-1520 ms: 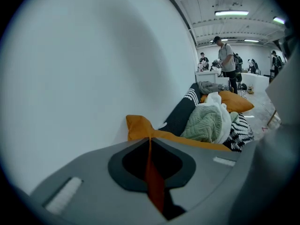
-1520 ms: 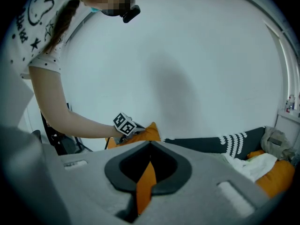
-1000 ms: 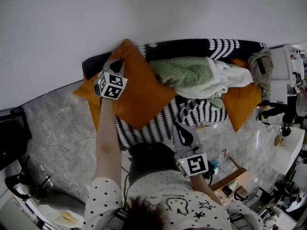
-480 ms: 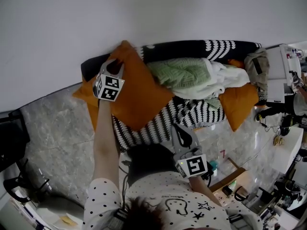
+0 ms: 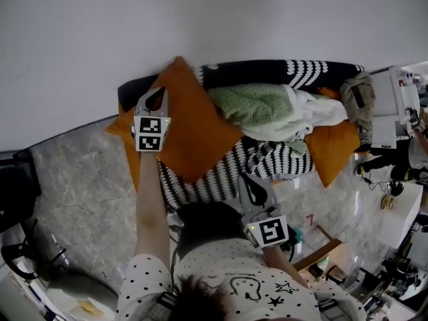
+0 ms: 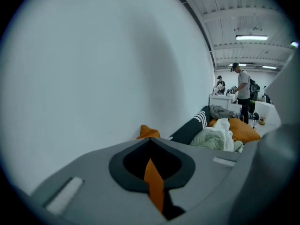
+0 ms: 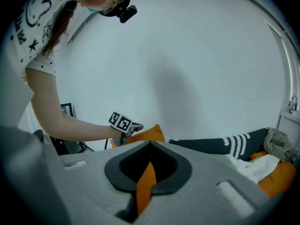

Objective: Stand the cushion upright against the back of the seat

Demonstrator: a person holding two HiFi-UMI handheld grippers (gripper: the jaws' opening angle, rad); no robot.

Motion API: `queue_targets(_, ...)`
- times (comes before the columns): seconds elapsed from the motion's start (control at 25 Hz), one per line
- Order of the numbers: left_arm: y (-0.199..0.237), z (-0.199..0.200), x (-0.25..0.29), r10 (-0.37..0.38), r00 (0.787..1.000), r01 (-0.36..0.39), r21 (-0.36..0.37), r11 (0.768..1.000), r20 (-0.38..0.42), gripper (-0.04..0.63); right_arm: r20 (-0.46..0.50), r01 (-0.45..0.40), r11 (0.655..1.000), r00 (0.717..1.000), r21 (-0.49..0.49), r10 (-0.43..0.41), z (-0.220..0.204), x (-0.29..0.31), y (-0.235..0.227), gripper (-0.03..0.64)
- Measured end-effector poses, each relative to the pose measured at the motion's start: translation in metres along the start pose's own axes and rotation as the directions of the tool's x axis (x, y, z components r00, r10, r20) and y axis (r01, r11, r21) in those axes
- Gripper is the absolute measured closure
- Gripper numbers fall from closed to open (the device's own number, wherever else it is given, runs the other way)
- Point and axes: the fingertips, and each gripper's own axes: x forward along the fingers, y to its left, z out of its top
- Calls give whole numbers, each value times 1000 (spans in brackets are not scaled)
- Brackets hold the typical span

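Note:
The big orange cushion [image 5: 194,132] stands tilted at the left end of the black-and-white sofa [image 5: 267,69], its top corner up against the backrest and the wall. In the head view my left gripper [image 5: 152,100] hovers over the cushion's upper left part, jaws shut with nothing between them. From the left gripper view only the cushion's tip [image 6: 149,132] shows beyond the shut left gripper [image 6: 151,143]. My right gripper [image 5: 253,189] is shut and holds nothing, low in front of the seat. The right gripper view shows the cushion [image 7: 149,135] and the left gripper [image 7: 136,127] beside it.
A green blanket [image 5: 257,105] and white cloth [image 5: 311,112] are heaped mid-sofa. A second orange cushion [image 5: 334,146] leans at the right end. A white table [image 5: 401,212] with gear stands to the right. People [image 6: 243,90] stand far behind the sofa.
My left gripper has risen off the cushion and rolled, so its marker cube now faces the head camera squarely. The cushion stays leaning at the sofa's left end. The right gripper has kept still.

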Motion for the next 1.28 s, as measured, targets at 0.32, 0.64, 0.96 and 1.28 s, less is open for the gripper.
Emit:
queue_targets(0.32,0,51,-60,139,987,-134,-68,989,77,594,42,-23,1000,999,-5,23,12,-3,6,621)
queue_targets(0.64,-35,101,-146,224,950,-212,-78,974,215,594,92,-31,999,995,11,30,26,-7,4,621)
queue_targets(0.96,-57,110,-197,229,948,-220,-64,973,223,594,103,-59,998,993,-18,60,32,-8,9,621)
queue_targets(1.28,-74,121,-227,249,934,-227,-113,967,256,594,132,-100,994,986,-40,105,47,2,16,621)
